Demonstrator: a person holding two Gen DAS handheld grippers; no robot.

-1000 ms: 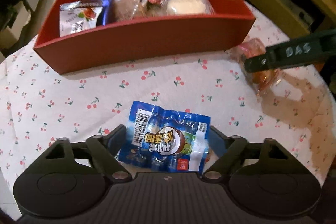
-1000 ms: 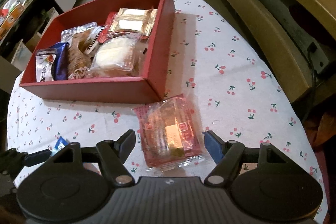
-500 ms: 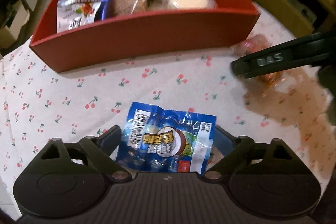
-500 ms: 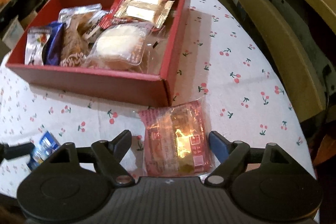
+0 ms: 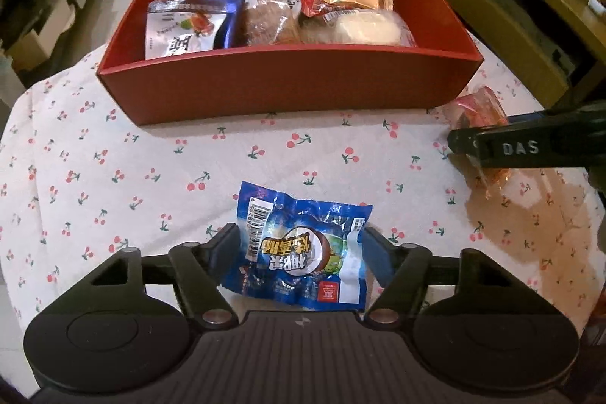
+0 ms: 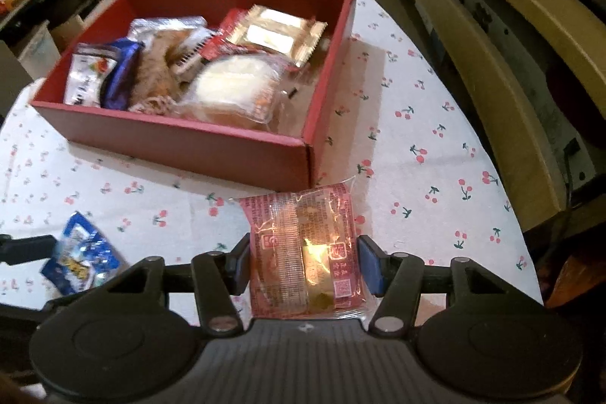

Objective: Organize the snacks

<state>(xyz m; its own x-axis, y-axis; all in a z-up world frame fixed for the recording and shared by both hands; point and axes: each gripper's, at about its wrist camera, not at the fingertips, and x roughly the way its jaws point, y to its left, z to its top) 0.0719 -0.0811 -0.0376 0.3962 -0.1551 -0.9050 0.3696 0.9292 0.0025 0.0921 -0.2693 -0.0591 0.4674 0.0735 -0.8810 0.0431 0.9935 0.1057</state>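
Tongs closing both sides! Left tongs (image 5: 301, 252) narrowing around blue packet (image 5: 303, 248), right tongs (image 6: 305, 265) now pinching pink packet (image 6: 306, 252). Both bound for red box (image 5: 288, 88) next, probably.

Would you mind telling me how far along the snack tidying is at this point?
Done: several packets already lie in the red box. In hand: the left gripper is closing its jaws around the blue packet, and the right gripper is closing around the pink packet; both packets are on the tablecloth. Left: lifting both into the box.
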